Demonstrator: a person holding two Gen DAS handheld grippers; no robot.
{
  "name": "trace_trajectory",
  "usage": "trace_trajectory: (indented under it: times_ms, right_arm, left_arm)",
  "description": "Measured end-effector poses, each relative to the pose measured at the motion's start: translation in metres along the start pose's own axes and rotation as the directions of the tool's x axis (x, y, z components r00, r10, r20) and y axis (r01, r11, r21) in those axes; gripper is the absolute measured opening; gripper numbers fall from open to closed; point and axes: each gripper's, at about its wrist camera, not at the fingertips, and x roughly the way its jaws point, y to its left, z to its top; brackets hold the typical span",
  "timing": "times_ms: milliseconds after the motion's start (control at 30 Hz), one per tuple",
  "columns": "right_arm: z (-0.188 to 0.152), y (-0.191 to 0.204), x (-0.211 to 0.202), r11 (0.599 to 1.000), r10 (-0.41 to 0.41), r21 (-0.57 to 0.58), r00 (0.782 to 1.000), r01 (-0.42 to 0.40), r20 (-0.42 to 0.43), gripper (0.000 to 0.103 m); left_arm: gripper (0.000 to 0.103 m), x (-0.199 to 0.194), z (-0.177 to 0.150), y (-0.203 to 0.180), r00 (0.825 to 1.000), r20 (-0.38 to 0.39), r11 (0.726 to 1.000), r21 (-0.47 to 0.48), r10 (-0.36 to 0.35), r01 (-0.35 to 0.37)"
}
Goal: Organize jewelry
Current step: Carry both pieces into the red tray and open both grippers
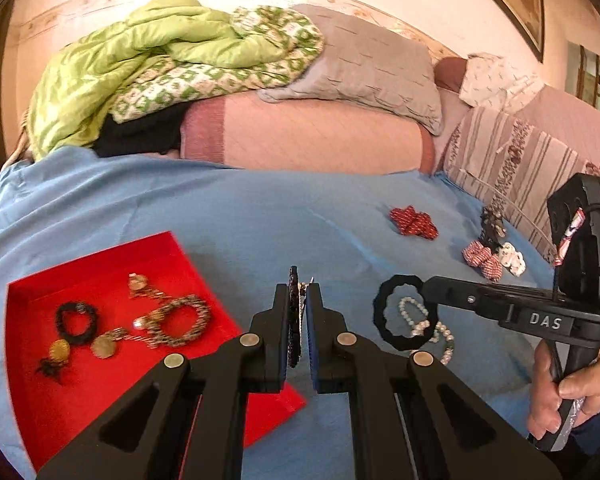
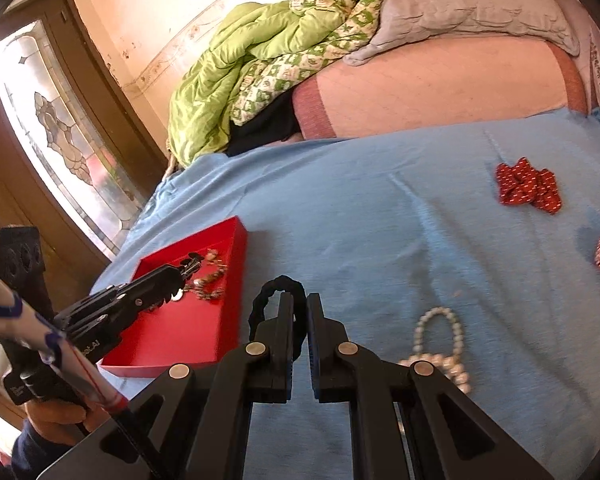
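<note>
Here the left gripper (image 1: 299, 300) sits at the bottom centre of the left wrist view, its jaws clamped on a thin dark beaded piece (image 1: 294, 320) that stands on edge between the pads. Left of it, in the lower left of the frame, lies the red tray (image 1: 100, 256) on the blue sheet (image 1: 240, 208). The tray holds a black ring (image 1: 77, 322), a speckled ring (image 1: 180, 320) and several gold discs (image 1: 104, 346); their finer make is blurred.

The right gripper (image 1: 426, 292) reaches in from the right edge of that view, held by a hand (image 1: 568, 388). Its jaws are closed on a black scrunchie (image 1: 396, 312), which hangs as a loop off the tips. Just behind the loop, a pearl bracelet (image 1: 424, 322) lies on the sheet.

In the right wrist view the scrunchie (image 2: 274, 308) shows pinched between the closed jaws at bottom centre, with the pearls (image 2: 440, 344) to the lower right and the tray (image 2: 204, 320) to the left. The left gripper (image 2: 192, 266) points over the tray there.

Toward the right of both views, a red bow (image 1: 414, 222) and a striped bow (image 1: 482, 258) rest on the sheet, well apart from the tray. A green quilt (image 1: 140, 64) and a grey pillow (image 1: 372, 64) fill the top.
</note>
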Motion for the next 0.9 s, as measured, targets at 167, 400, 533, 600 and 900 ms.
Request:
trace_trajectory:
  times_ms: [167,400,533,600,900]
  right_arm:
    - [-0.001,0.025,0.006,0.999,0.034,-0.001,0.999,-0.034,-0.009,0.007]
    - [-0.007,0.073,0.031,0.996,0.083,-0.034,0.995,-0.085,-0.052,0.007]
    - [-0.011,0.097,0.059,0.995,0.083,-0.051,0.991,-0.088,-0.104,0.007]
    - [-0.014,0.105,0.072,0.995,0.067,-0.062,0.989,-0.076,-0.13,0.007]
    - [-0.011,0.115,0.115,0.997,0.041,-0.05,0.978,-0.052,-0.202,0.007]
  left_arm:
    - [0.008,-0.016,-0.004,0.03,0.999,0.01,0.998,-0.041,0.038,-0.037]
    - [0.008,-0.027,-0.014,0.08,0.994,-0.031,0.985,-0.136,0.103,-0.106]
    - [0.008,-0.021,-0.02,0.1,0.987,-0.071,0.973,-0.175,0.143,-0.153]
    - [0.008,-0.016,-0.022,0.11,0.984,-0.097,0.965,-0.201,0.152,-0.169]
    - [0.008,0.002,-0.028,0.134,0.971,-0.174,0.935,-0.287,0.164,-0.209]
